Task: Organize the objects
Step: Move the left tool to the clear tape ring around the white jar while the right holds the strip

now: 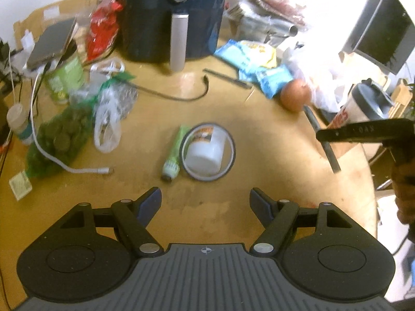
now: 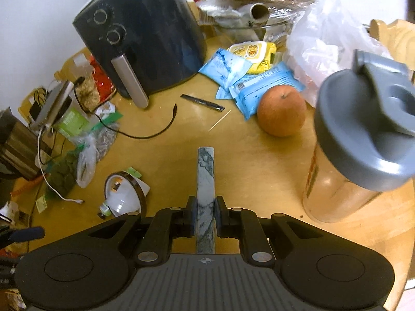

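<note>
Right tongs (image 2: 205, 219) clenched on a marbled bar (image 2: 206, 181), held clear above the counter (image 2: 249, 160), pointing toward the apple (image 2: 282, 110) and pen (image 2: 202, 102). Left tongs (image 1: 205, 202) released, empty, poised over a white tub (image 1: 207, 153) lying on its side inside a tape ring (image 1: 231, 155), green tube (image 1: 174, 153) touching the ring's left side. Step in hand, as judged: carrying the bar to a resting place. Next move calls for choosing a bare patch clear of the shaker (image 2: 358, 140), lowering, then opening. Fryer (image 2: 145, 33) and wrappers (image 2: 241, 75) beyond.
</note>
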### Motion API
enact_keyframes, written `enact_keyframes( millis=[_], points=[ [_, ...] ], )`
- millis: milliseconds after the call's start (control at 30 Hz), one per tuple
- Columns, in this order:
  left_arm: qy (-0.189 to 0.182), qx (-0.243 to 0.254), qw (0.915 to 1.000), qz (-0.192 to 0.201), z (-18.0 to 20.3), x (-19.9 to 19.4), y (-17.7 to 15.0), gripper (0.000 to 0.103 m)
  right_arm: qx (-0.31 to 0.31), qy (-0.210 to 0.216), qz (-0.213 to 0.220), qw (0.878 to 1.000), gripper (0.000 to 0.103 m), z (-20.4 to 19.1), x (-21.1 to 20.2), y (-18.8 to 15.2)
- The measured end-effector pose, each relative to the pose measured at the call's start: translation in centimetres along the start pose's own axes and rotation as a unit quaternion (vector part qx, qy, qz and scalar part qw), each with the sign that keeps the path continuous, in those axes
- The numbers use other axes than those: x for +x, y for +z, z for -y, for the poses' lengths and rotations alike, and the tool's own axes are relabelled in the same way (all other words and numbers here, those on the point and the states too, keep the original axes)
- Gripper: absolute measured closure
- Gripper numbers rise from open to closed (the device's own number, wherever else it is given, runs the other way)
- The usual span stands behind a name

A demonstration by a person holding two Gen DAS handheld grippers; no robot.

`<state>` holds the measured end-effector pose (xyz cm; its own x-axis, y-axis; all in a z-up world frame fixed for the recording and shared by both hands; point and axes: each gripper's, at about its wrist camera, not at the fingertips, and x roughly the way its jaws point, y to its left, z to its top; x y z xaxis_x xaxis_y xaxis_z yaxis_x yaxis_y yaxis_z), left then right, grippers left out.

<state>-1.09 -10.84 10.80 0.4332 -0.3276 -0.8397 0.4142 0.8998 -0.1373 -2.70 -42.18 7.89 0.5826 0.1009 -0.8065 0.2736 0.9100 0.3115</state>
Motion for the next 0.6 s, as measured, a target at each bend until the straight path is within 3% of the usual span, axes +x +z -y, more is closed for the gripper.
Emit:
enact_keyframes(
  millis=[400,600],
  points=[
    [0.034,0.072,0.9964,0.030,2.1,2.9,0.9,0.029,0.045,0.015,0.024,0.999,0.086,1.0,-2.6,-1.3],
    [0.063,0.138,0.9874,0.046,3.8,4.8,1.4,0.026,0.046,0.012,0.031,0.998,0.086,1.0,-3.6,-1.7]
  ],
)
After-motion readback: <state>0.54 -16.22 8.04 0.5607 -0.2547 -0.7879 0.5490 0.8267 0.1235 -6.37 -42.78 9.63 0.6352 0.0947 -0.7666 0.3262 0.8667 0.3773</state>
